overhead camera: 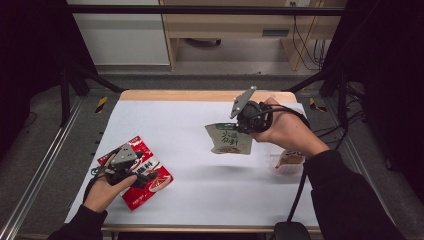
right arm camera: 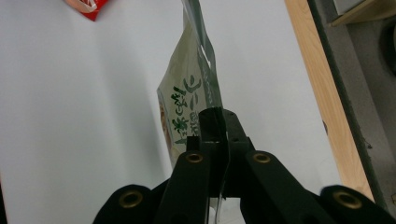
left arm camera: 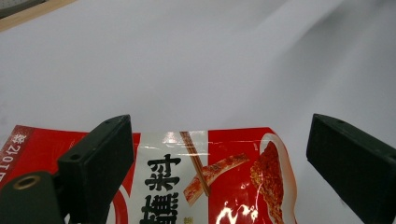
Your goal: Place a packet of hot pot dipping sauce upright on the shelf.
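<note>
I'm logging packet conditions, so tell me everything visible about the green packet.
The green packet is a flat, glossy pouch, pale green with dark green characters and a darker top strip. It hangs off the table, tilted, above the white sheet and casts a shadow on it. The right gripper is shut on one edge, and nothing else touches it. It looks sealed and slightly creased near the grip.

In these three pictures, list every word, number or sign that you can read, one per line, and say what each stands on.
"料": large black character on the red packet; the character under it is cut off.
"2101"-like white digits along the red packet's corner, too blurred to be sure.
Large green characters on the pale green packet held in the right gripper: seen edge-on, not readable.
The small packet at the table's right edge: print too small.
</note>
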The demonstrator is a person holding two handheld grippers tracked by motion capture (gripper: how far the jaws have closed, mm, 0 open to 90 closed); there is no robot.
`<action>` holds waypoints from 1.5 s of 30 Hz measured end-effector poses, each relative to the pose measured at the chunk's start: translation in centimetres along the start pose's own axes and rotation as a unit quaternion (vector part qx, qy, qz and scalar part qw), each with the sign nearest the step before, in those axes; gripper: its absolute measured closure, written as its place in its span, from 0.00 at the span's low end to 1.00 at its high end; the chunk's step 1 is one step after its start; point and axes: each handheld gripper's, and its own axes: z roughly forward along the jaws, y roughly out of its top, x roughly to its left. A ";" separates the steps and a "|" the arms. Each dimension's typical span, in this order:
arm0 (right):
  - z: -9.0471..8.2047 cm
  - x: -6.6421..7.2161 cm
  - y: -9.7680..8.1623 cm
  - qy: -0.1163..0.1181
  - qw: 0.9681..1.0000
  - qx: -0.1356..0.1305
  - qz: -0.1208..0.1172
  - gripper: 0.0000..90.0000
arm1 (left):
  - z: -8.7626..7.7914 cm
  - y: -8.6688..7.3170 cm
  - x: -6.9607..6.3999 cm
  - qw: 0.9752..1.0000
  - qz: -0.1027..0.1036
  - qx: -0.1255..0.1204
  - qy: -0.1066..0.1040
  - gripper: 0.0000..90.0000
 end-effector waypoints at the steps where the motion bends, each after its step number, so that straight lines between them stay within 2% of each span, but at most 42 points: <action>1: -0.2 -0.2 -0.2 -0.002 1.000 0.001 0.002 1.00 | 0.0 -0.1 0.0 1.000 -0.002 -0.001 0.001 0.08; 9: -2.2 -1.7 -1.6 -0.030 0.999 -0.006 0.015 1.00 | -0.2 -0.5 0.5 1.000 -0.018 -0.011 0.014 0.08; 11: -3.0 -2.3 -2.2 -0.042 0.999 -0.012 0.021 1.00 | -0.1 -0.6 0.4 1.000 -0.017 -0.008 0.013 0.08; 17: -3.9 -3.3 -3.2 -0.053 0.998 -0.016 0.035 1.00 | 0.1 -0.6 0.3 1.000 -0.015 -0.004 0.012 0.08; 20: -4.5 -4.3 -4.1 -0.064 0.997 -0.017 0.043 1.00 | 0.1 -0.7 0.4 1.000 -0.016 -0.005 0.013 0.08; 27: -4.9 -5.0 -5.5 -0.085 0.995 -0.021 0.055 1.00 | 0.3 -0.8 0.3 1.000 -0.013 -0.001 0.012 0.08; 30: -4.9 -5.4 -6.6 -0.101 0.993 -0.023 0.063 1.00 | 0.3 -0.7 0.3 1.000 -0.013 0.000 0.011 0.08; 32: -4.9 -5.5 -6.8 -0.102 0.993 -0.022 0.062 1.00 | 0.4 -0.7 0.3 1.000 -0.013 0.001 0.011 0.08; 36: -5.1 -5.9 -7.6 -0.102 0.992 -0.024 0.075 1.00 | 0.4 -0.8 0.3 1.000 -0.013 0.003 0.011 0.08; 45: -5.4 -6.7 -9.7 -0.117 0.988 -0.027 0.100 1.00 | 0.6 -0.8 0.2 1.000 -0.010 0.005 0.008 0.08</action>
